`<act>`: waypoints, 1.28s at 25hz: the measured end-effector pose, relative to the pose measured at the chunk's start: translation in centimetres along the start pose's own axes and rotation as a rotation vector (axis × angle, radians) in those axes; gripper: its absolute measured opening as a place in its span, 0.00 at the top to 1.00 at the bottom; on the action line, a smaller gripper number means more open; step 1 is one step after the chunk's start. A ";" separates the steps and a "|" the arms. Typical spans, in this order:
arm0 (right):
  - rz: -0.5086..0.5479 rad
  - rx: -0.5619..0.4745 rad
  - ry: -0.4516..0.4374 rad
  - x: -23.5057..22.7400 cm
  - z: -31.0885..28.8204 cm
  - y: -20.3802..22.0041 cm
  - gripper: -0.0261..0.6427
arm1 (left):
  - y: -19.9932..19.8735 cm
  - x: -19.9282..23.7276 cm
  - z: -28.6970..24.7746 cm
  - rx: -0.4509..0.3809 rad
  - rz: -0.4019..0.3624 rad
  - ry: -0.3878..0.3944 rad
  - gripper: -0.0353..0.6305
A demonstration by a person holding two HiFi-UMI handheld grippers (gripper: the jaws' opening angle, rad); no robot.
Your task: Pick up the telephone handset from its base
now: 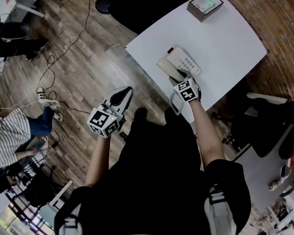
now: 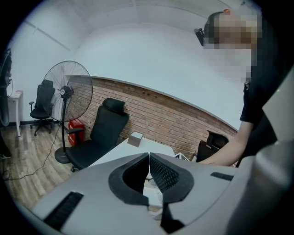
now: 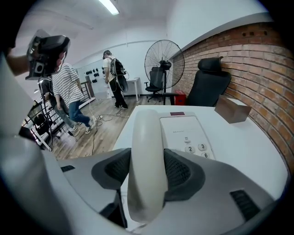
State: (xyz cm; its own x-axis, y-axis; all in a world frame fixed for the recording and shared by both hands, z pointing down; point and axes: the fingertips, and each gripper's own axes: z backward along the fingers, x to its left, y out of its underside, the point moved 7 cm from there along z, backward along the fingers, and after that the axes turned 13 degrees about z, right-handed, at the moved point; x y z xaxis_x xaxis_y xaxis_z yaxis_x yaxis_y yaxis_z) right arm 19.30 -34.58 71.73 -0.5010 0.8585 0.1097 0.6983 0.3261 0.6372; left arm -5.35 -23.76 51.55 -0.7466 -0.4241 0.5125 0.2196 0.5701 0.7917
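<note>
A cream telephone base (image 1: 183,60) with a keypad sits near the front edge of the white table (image 1: 223,39). Its handset (image 1: 168,68) lies along the base's left side. My right gripper (image 1: 179,77) reaches down over the handset's near end. In the right gripper view the handset (image 3: 146,133) runs up between the two dark pads, and the right gripper (image 3: 148,157) is shut on it, both pads against its sides, with the base (image 3: 183,131) just beyond. My left gripper (image 1: 122,92) hangs off the table over the wooden floor, shut and empty (image 2: 149,155).
A small grey box (image 1: 205,4) stands at the table's far end. A black office chair (image 3: 209,82) and a standing fan (image 3: 163,57) are beyond the table by the brick wall. People (image 3: 69,96) stand on the floor to the left, with cables around them.
</note>
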 end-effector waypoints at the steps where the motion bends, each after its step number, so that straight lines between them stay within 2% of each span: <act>1: 0.000 0.001 -0.001 0.0 0.0 0.0 0.64 | 0.0 0.0 0.0 0.000 0.000 0.001 0.92; 13: 0.032 0.010 0.045 0.6 0.8 -0.5 0.64 | 0.1 0.0 0.0 -0.004 0.006 0.025 0.92; 23: -0.007 -0.017 0.089 1.1 2.8 -0.9 0.64 | 0.0 0.2 -0.5 0.002 0.003 0.084 0.92; 32: -0.070 -0.065 0.171 2.1 5.6 -2.0 0.65 | -0.7 0.0 -0.2 0.024 -0.027 0.153 0.92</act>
State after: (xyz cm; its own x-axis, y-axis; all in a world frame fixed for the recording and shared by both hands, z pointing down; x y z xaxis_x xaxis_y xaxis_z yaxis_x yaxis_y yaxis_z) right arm 19.73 -31.21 66.46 -0.6307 0.7529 0.1877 0.6267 0.3517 0.6954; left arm -5.36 -24.31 51.06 -0.6474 -0.5408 0.5370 0.1838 0.5730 0.7987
